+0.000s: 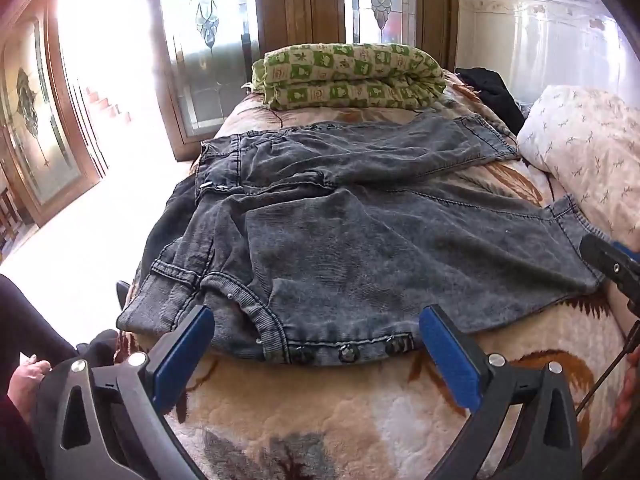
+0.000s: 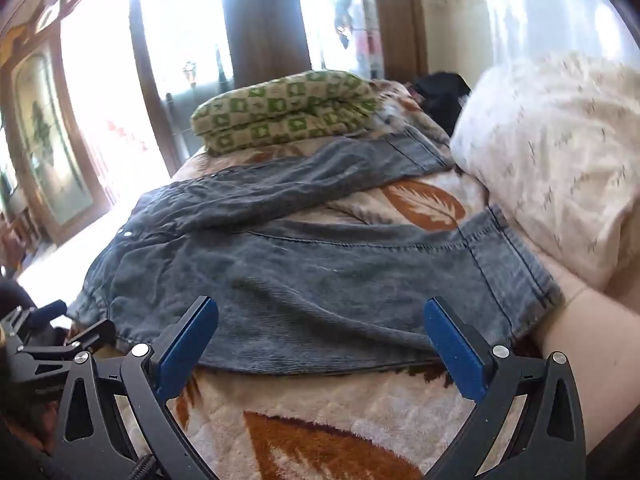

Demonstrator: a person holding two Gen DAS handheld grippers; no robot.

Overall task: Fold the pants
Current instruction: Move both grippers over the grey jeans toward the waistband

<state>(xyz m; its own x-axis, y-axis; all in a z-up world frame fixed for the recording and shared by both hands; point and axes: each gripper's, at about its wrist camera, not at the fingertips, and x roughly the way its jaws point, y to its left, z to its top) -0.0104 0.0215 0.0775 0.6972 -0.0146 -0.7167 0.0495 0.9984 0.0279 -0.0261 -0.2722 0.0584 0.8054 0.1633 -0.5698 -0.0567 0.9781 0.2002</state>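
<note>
spread flat on the bed (image 1: 304,420), grey denim pants (image 1: 340,248), waistband toward 9 o'clock, two legs splayed in a v toward 3 o'clock, a wedge of patterned blanket showing between them. nearest edge with its row of snap buttons (image 1: 348,352) lying just ahead of the left tongs (image 1: 316,344). judged to be the opening step: nothing folded yet, both legs apart and single-layered. left tongs hovering wide open at 6 o'clock over the waist end, blue pads apart, gripping nothing. right tongs (image 2: 322,336) likewise spread wide and empty, poised at the near hem side of the closer leg (image 2: 360,272), cloth lying between and just beyond the pads but not pinched. next move, by this reading: close on the near edge at waist and at cuff together, lift, and carry the near leg over onto the far leg (image 2: 304,176) so seams line up. beyond the pants at 12 o'clock, a folded green checked quilt (image 1: 348,76); at 2 o'clock, a pale pillow (image 1: 584,148) close to the cuffs, likely to crowd that end.
</note>
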